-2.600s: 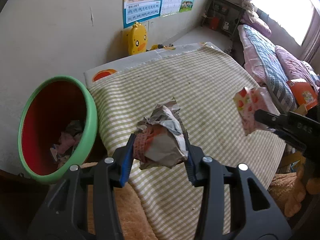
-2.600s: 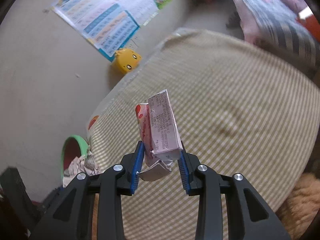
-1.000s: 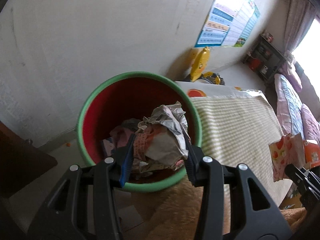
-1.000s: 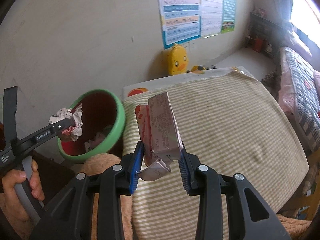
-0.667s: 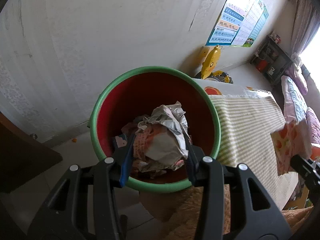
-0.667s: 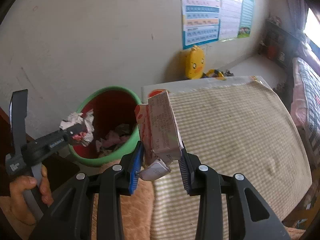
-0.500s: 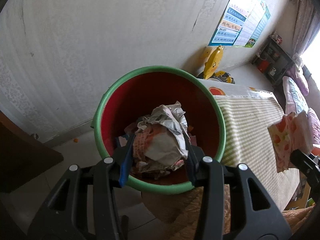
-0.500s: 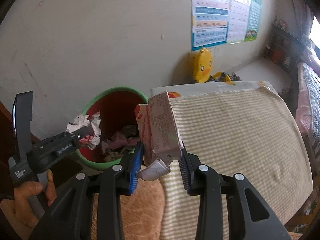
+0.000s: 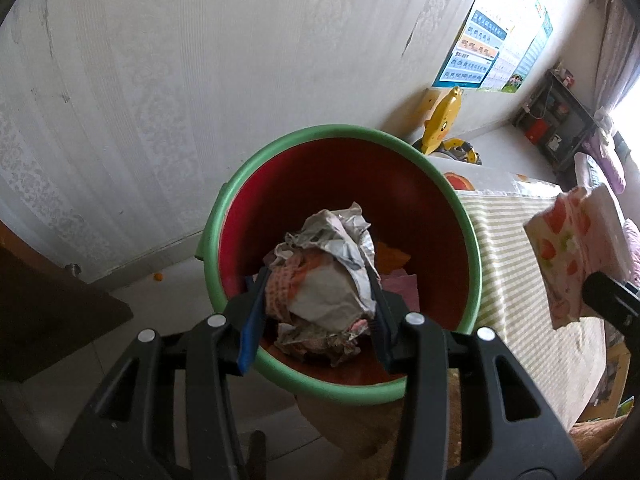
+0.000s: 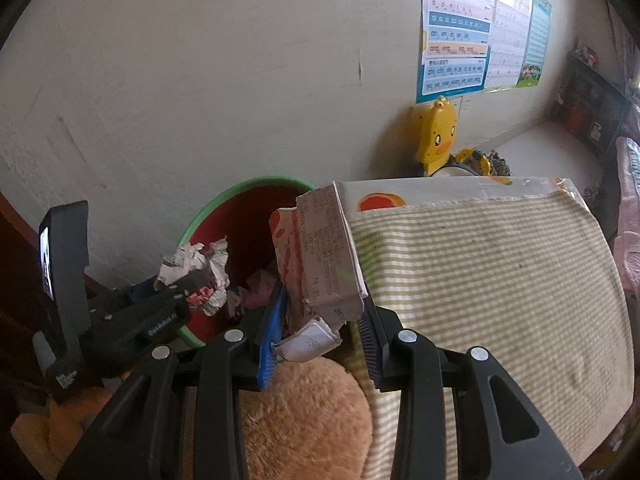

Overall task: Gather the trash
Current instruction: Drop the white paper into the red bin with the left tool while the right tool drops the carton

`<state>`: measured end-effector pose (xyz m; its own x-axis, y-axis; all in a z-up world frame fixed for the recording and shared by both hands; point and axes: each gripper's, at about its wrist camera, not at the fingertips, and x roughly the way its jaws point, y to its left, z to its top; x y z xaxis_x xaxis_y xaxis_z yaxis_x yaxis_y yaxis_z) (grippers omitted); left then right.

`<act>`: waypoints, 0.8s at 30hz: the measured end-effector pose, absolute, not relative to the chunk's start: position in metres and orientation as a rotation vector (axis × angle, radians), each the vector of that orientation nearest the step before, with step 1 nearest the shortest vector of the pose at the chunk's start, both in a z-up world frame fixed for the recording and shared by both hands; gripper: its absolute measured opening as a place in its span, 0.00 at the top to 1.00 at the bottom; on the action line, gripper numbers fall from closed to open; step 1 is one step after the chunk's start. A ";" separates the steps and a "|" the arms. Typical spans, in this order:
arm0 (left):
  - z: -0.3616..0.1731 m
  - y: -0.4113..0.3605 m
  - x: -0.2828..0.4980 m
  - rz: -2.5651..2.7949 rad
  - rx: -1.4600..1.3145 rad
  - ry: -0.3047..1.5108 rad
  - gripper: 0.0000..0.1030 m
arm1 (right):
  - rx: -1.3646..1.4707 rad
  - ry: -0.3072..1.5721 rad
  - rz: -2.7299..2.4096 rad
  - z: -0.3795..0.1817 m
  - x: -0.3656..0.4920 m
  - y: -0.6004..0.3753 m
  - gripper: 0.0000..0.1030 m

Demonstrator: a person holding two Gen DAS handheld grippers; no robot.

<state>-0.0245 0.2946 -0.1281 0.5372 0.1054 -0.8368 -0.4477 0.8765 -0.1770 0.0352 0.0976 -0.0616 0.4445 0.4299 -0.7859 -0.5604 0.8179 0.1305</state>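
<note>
At frame centre, the left gripper (image 9: 318, 312) pinches a crumpled wrapper (image 9: 326, 280) over the green-rimmed bin (image 9: 248, 176); the right gripper (image 10: 322, 334) clamps a strawberry carton (image 10: 320, 256) that could catch the rim and spill.

green-rimmed red bin (image 9: 472, 240), green-striped cloth (image 10: 500, 264), yellow duck (image 10: 438, 136)

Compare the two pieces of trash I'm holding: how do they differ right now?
The crumpled paper wad in the left gripper is a shapeless ball over the bin; the flattened carton in the right gripper keeps flat, printed faces and sits beside the bin's mouth, not over it. Both are clamped between the jaws.
</note>
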 end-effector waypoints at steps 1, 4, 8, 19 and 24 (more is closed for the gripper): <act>-0.129 0.296 -0.024 0.341 -0.398 0.953 0.59 | -0.159 0.924 0.620 -0.062 0.036 0.099 0.68; -0.130 0.297 -0.022 0.344 -0.398 0.954 0.59 | -0.167 0.925 0.630 -0.064 0.038 0.108 0.68; -0.131 0.299 -0.020 0.342 -0.391 0.956 0.59 | -0.173 0.929 0.641 -0.066 0.039 0.117 0.67; -0.133 0.302 -0.015 0.347 -0.386 0.962 0.59 | -0.148 0.983 0.665 -0.080 0.054 0.130 0.67; -0.137 0.303 -0.014 0.359 -0.392 0.976 0.57 | -0.138 0.994 0.662 -0.083 0.059 0.137 0.66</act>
